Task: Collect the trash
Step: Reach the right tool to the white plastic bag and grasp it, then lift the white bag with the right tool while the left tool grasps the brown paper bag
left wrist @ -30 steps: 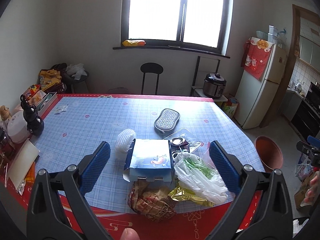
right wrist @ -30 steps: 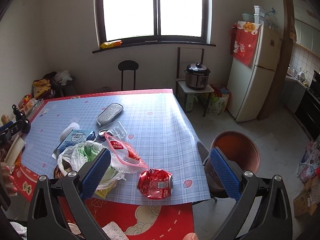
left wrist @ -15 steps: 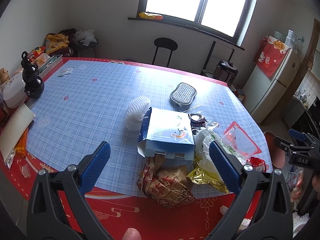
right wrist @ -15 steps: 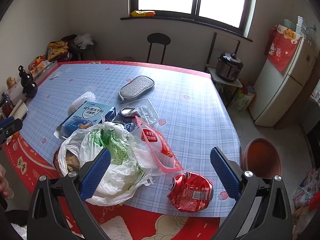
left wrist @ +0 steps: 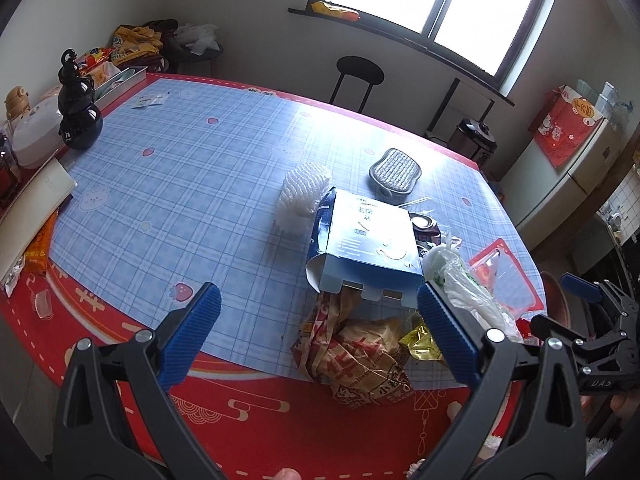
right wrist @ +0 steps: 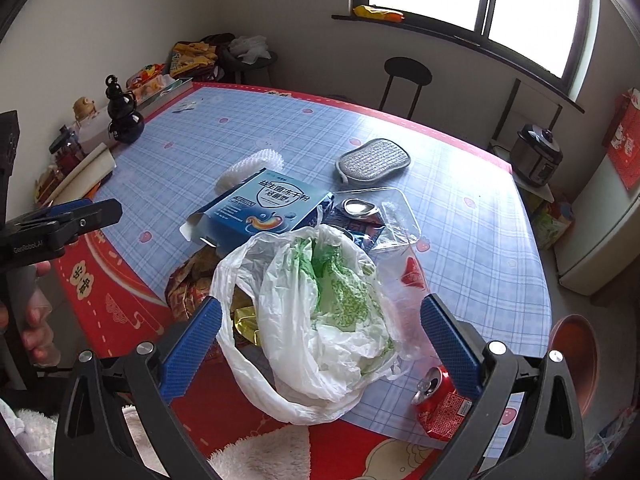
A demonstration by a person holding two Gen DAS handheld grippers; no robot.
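A table (left wrist: 208,184) covered in blue checked cloth with a red border is seen from above through two wrist cameras. A heap of trash is gathered at the table's near edge.

At the middle of the heap a blue box (left wrist: 370,240) lies flat, one end flap open toward the near edge. A white foam net (left wrist: 302,196) is touching the box's far left corner. A grey pad (left wrist: 395,170) is set apart beyond the box, farther from the near edge. Nearer than the box, a crumpled brown wrapper (left wrist: 360,354) is partly tucked under it, with a gold foil scrap (left wrist: 420,342) beside the wrapper. To the right of the box a white plastic bag (right wrist: 320,312) with green print is slumped open, and behind it a clear tray (right wrist: 386,216) and a flattened can lid (right wrist: 358,207) are seen. A red-edged clear pouch (left wrist: 506,276) lies right of the bag. A crushed red can (right wrist: 440,402) lies right of the bag at the table's near edge.

The left gripper (left wrist: 318,336) is held wide open above the near edge, with nothing between its blue pads (left wrist: 192,332); the wrapper is seen in the gap below. The right gripper (right wrist: 320,338) is likewise spread wide and is holding nothing, with the bag framed between its fingers.

A black gourd bottle (left wrist: 78,112) stands at the table's far left side. A brown bin (right wrist: 574,356) is on the floor to the right of the table.
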